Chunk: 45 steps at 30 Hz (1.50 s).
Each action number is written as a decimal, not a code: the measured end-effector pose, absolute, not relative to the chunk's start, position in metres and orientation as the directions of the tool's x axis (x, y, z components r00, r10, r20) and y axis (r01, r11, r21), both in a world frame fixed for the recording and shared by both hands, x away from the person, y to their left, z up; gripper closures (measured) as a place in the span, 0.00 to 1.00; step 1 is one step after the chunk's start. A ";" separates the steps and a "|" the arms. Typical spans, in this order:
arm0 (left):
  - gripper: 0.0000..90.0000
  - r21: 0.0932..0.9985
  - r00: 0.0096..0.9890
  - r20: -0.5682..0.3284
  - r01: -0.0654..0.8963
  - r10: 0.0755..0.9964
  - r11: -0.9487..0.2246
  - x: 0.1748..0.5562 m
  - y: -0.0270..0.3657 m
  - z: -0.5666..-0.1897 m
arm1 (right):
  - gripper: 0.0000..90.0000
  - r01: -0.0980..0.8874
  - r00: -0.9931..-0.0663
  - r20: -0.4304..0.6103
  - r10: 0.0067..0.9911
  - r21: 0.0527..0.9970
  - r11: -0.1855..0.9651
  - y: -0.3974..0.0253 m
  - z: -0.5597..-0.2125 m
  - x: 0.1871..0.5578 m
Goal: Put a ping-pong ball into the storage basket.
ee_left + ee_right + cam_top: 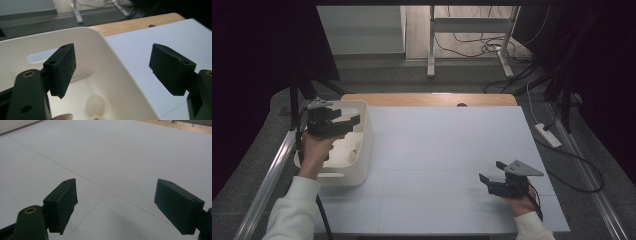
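Hovering over the white bin (362, 145), the left gripper (112, 67) has its jaws spread wide with nothing between them, one jaw inside the bin's wall and the other outside it. Below and between those jaws, on the bin floor, sits one pale ball (95, 105), with a second small object at the lower edge too cut off to identify. The right gripper (116, 205) hangs equally wide open and empty above the bare white table (125, 150), well away from the bin. A descent from this straddling position would likely strike the rim, tipping or shoving the bin; a round ball may also roll away from closing pads. Counted: one bin, one clear ball, two grippers.
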<state>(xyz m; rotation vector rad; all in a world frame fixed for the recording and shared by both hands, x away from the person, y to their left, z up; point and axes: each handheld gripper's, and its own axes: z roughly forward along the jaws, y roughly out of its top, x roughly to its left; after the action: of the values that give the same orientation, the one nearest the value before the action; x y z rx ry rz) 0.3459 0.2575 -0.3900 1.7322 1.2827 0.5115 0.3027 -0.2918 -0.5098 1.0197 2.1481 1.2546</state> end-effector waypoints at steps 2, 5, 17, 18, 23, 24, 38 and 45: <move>0.24 0.855 0.418 -0.186 0.514 0.889 -0.063 0.339 0.252 -0.388 | 0.21 0.372 -0.629 -0.008 0.778 0.875 0.310 -0.292 -0.510 0.302; 0.24 0.867 0.456 -0.196 0.494 0.868 -0.064 0.333 0.247 -0.386 | 0.21 0.370 -0.631 -0.006 0.776 0.877 0.308 -0.292 -0.509 0.302; 0.25 0.897 0.571 -0.215 0.436 0.793 -0.070 0.311 0.223 -0.384 | 0.21 0.368 -0.640 0.016 0.768 0.884 0.288 -0.295 -0.508 0.299; 0.25 0.898 0.581 -0.213 0.433 0.785 -0.077 0.309 0.220 -0.385 | 0.21 0.367 -0.640 0.015 0.768 0.884 0.289 -0.295 -0.508 0.299; 0.25 0.906 0.618 -0.202 0.412 0.759 -0.095 0.300 0.206 -0.387 | 0.21 0.369 -0.641 0.008 0.768 0.880 0.299 -0.296 -0.509 0.298; 0.25 0.906 0.618 -0.202 0.412 0.759 -0.095 0.300 0.206 -0.387 | 0.21 0.369 -0.641 0.008 0.768 0.880 0.299 -0.296 -0.509 0.298; 0.26 0.916 0.718 -0.165 0.366 0.676 -0.165 0.259 0.173 -0.407 | 0.21 0.372 -0.637 -0.005 0.771 0.874 0.313 -0.295 -0.509 0.295; 0.27 0.920 0.735 -0.148 0.347 0.662 -0.181 0.243 0.166 -0.425 | 0.21 0.371 -0.636 -0.010 0.772 0.873 0.317 -0.294 -0.509 0.294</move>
<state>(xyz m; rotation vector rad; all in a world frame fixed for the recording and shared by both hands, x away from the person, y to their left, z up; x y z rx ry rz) 0.2426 0.1659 -0.4254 1.7896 0.7925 0.3412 0.2943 -0.2940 -0.5094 1.0115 2.1604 1.2610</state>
